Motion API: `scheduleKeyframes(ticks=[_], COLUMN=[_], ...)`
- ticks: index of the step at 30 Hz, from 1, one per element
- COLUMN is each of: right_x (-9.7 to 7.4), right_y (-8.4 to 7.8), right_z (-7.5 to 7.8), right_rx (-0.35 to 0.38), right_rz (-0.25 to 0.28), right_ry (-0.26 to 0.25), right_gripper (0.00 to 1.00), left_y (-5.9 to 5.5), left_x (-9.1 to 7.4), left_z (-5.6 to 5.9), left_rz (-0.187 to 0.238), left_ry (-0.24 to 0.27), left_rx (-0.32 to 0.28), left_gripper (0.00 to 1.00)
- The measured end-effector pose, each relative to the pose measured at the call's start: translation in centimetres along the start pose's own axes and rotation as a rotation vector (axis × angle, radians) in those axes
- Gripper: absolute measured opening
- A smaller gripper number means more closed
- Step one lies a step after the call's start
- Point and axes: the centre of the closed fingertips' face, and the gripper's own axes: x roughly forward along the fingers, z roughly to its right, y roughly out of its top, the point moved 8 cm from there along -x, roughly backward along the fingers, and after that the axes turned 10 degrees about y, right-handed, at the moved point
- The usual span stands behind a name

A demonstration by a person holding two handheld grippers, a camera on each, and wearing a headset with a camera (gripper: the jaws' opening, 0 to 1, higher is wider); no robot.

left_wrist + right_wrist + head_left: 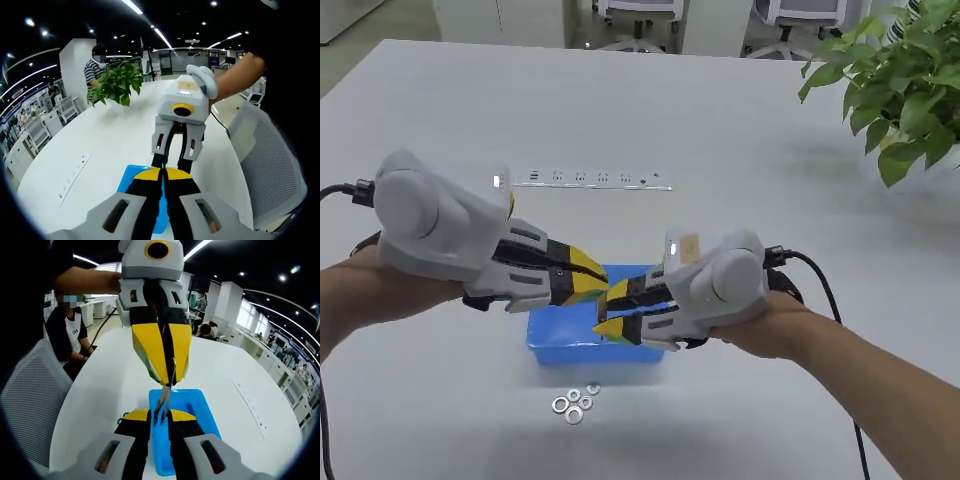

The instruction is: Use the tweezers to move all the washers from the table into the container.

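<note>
Tweezers (164, 399) are pinched by the left gripper (168, 381); right gripper (160, 417) closure cannot be told. Washers (575, 403) are left on the table (770, 150) beside the container (545, 338). The tweezers could be dropped through a misaligned handover.

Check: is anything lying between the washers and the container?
Nothing visible does. The washers lie in a cluster on bare table just in front of the container, near its front wall, with no object between them.
</note>
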Motion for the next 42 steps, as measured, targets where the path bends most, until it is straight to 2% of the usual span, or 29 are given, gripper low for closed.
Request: scheduleKeyframes(ticks=[8, 17, 31, 42], right_x=[0.4, 0.9, 1.1, 1.0], right_y=[0.7, 0.3, -1.1, -2.1], right_z=[-1.2, -2.6, -3.8, -4.2], right_rx=[-0.013, -0.01, 0.018, 0.044], right_rz=[0.001, -0.013, -0.036, -0.047], right_ry=[0.012, 0.036, 0.057, 0.063], right_gripper=[0.16, 0.18, 0.2, 0.21], left_y=[0.0, -0.5, -1.6, -2.6], left_x=[-1.1, -1.6, -0.9, 0.1], left_z=[1.0, 2.5, 3.7, 4.2], left_rz=[-0.01, -0.024, -0.04, -0.044], left_ry=[0.005, -0.003, -0.017, -0.027], left_rx=[-0.003, -0.005, -0.015, -0.035], left_gripper=[0.05, 0.05, 0.05, 0.05])
